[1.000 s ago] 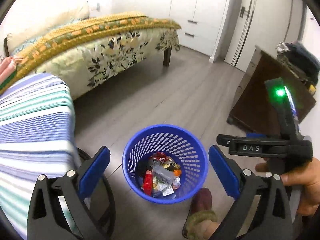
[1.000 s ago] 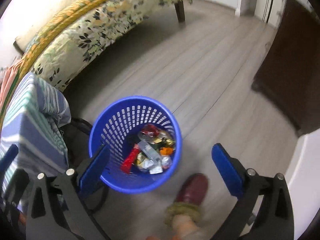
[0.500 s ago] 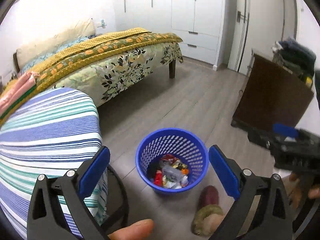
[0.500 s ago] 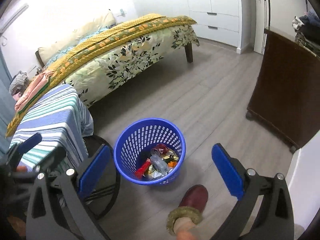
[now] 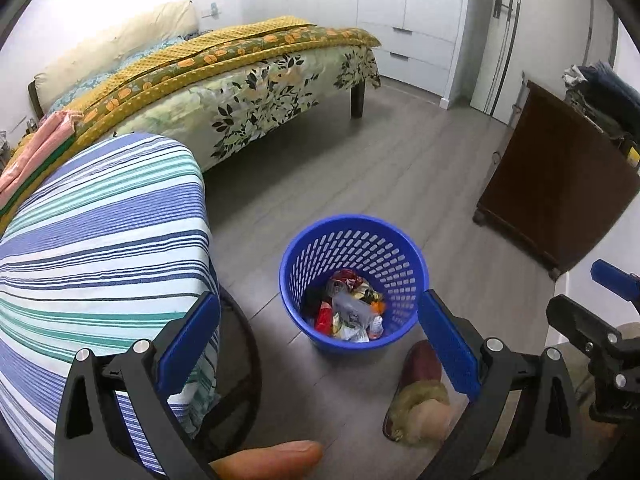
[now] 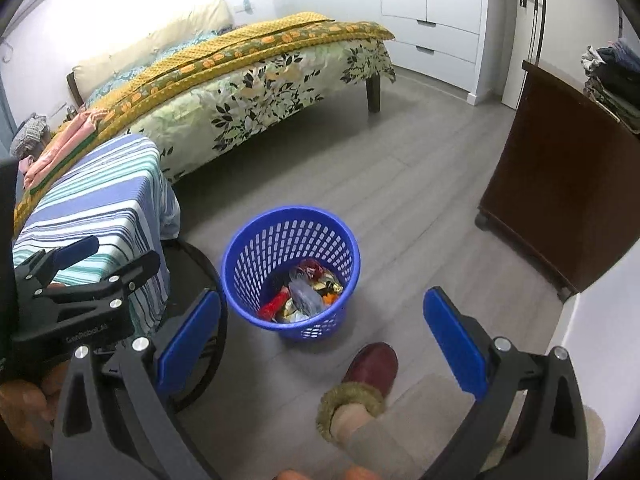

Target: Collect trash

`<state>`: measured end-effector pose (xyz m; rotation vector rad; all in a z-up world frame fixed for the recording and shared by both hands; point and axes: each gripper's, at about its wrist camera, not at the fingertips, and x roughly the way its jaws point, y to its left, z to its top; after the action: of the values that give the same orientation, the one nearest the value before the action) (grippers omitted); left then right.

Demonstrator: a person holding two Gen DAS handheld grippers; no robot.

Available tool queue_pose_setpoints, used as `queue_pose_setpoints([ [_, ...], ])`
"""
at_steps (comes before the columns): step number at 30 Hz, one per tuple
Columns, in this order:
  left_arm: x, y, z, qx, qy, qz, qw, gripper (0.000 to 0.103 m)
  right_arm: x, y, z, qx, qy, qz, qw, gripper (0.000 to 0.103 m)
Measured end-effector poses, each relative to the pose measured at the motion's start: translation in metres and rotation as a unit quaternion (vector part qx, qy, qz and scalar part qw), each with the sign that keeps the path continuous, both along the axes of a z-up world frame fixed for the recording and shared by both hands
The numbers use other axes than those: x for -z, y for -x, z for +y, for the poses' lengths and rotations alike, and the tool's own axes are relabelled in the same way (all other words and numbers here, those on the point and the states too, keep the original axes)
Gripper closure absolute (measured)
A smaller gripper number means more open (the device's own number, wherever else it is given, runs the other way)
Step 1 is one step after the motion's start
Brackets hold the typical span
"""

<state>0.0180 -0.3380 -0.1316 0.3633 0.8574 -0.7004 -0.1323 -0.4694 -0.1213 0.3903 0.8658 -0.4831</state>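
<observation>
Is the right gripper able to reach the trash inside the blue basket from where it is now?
Probably yes: the right gripper is open and empty, the blue basket has no lid, and nothing lies between them.

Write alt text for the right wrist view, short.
The open right claw looks down at a blue perforated basket holding wrappers and a red packet, standing on grey wood floor. A slippered foot is just below it; a floral bed, striped cloth and dark cabinet surround.
</observation>
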Motion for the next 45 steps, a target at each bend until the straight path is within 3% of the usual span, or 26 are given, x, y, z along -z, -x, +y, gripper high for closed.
queue_pose_setpoints([
  [23,0.014,-0.002,-0.005,-0.002,-0.020,0.015,0.9997,0.005,0.020,-0.007,0.004,-0.002,-0.017,0.038,0.999,0.005],
  [45,0.020,-0.005,-0.006,-0.004,-0.025,0.022,0.9994,0.005,0.025,-0.010,0.005,-0.004,-0.022,0.042,0.999,0.005],
])
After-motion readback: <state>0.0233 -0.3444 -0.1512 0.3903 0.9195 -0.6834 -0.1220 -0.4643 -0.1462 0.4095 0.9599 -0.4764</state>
